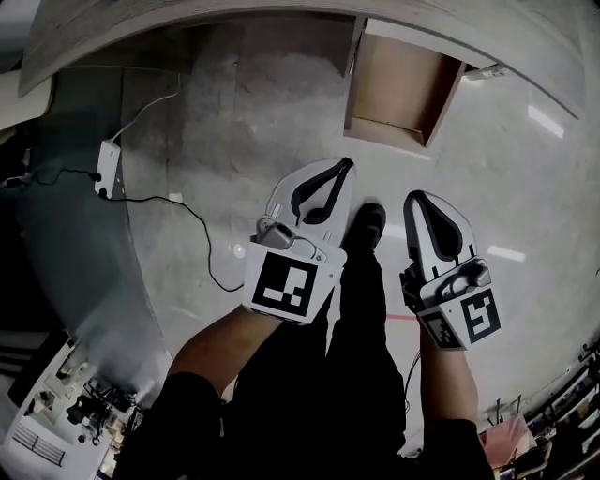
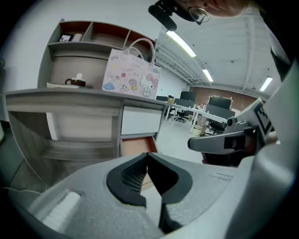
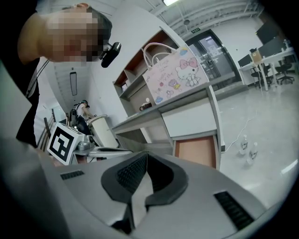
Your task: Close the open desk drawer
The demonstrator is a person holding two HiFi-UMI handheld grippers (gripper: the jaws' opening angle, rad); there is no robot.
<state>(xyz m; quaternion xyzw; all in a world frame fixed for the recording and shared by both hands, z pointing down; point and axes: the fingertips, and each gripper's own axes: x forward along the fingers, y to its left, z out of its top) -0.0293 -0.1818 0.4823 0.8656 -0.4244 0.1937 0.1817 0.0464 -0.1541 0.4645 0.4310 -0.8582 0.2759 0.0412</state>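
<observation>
Brown drawer [image 1: 401,89] ahead of right claw [image 1: 418,199]

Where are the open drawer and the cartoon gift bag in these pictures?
open drawer [image 1: 398,84]: head view, on its bare brown inside bottom.
cartoon gift bag [image 3: 176,74]: right gripper view, on its printed front face.

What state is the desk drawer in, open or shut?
Open: the drawer juts out from under the desk, its brown inside showing from above.
</observation>
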